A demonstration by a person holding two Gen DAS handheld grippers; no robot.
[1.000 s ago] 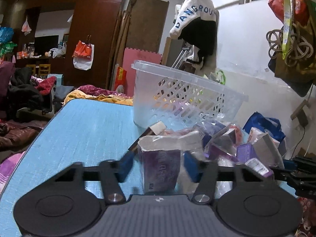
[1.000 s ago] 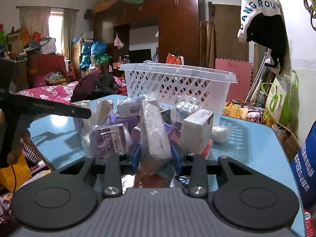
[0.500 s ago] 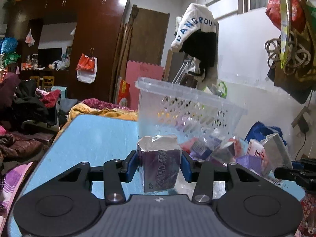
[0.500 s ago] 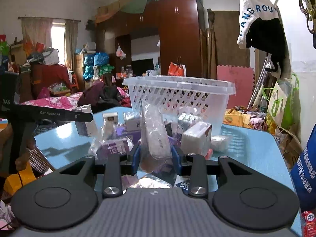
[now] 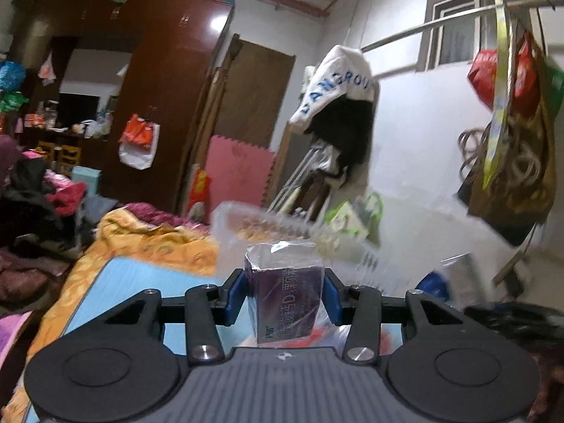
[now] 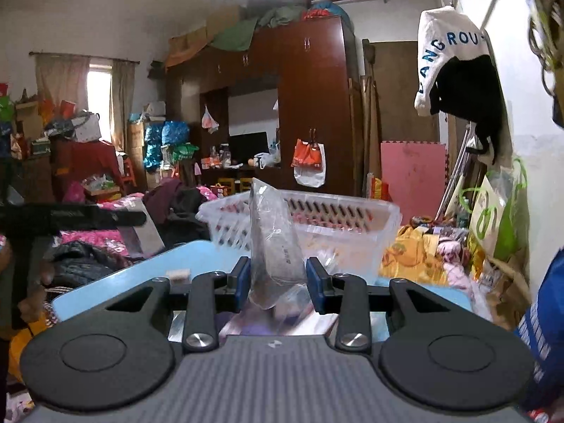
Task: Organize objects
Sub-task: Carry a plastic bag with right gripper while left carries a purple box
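Basket [image 6: 352,225] of white lattice plastic stood at the far end of the blue table [image 6: 105,289], ahead of both your tools; in your left gripper [image 5: 285,296] the blue pads were closed flat against the sides of a purple box in clear wrap [image 5: 287,303], held upright above the table; your right gripper [image 6: 278,282] carried a clear plastic packet [image 6: 275,246], tilted, its jaws drawn in around it though I could not tell whether both pads truly touched; that slack, slippery film could slide free and drop short of the basket; the left view was blurred with motion, so a hasty swing might knock the box against the basket's rim.
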